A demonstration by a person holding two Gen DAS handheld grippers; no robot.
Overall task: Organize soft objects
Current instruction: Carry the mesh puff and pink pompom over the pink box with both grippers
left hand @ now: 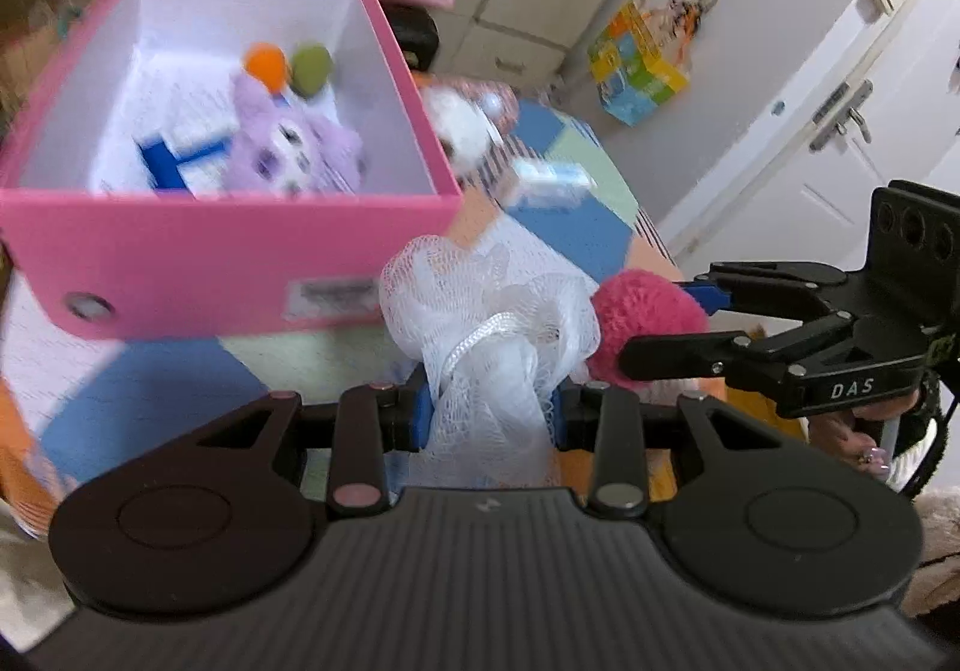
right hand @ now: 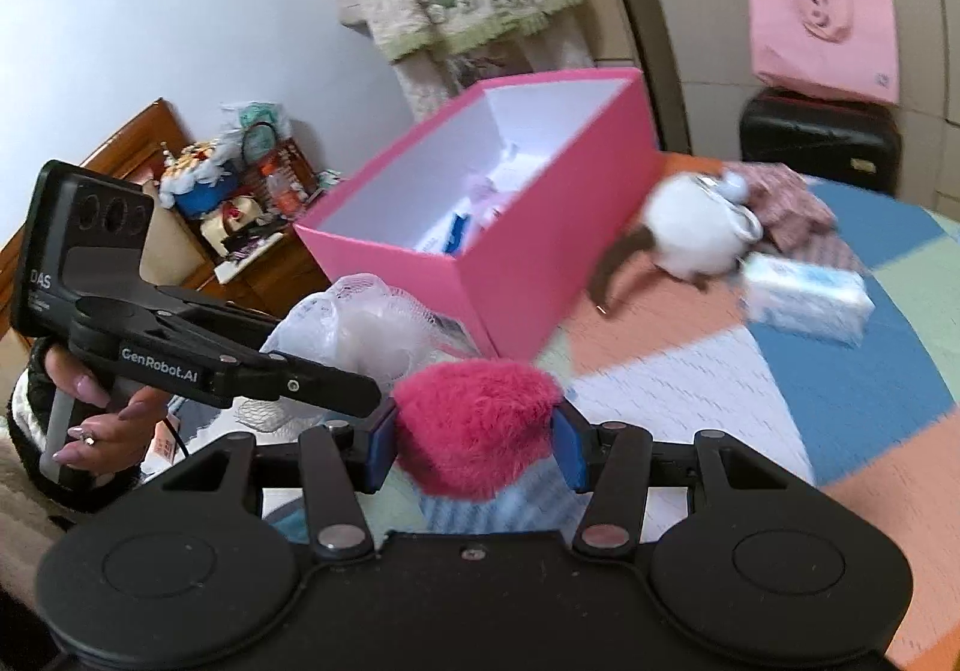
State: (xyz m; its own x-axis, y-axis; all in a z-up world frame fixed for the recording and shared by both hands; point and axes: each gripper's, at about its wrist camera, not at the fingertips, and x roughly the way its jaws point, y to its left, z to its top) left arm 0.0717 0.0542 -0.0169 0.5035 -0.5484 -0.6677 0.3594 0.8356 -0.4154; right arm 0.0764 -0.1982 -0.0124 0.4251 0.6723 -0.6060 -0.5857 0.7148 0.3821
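Left wrist: my left hand-held gripper (left hand: 489, 419) pinches the mesh pouf (left hand: 486, 311), light and squashy, snag-prone; right hand-held gripper (right hand: 477, 446) squeezes the pink pompom (right hand: 477, 419) mid-body.

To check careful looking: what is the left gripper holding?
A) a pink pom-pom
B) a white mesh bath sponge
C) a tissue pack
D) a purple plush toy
B: the left gripper has its blue pads closed on the white mesh bath sponge.
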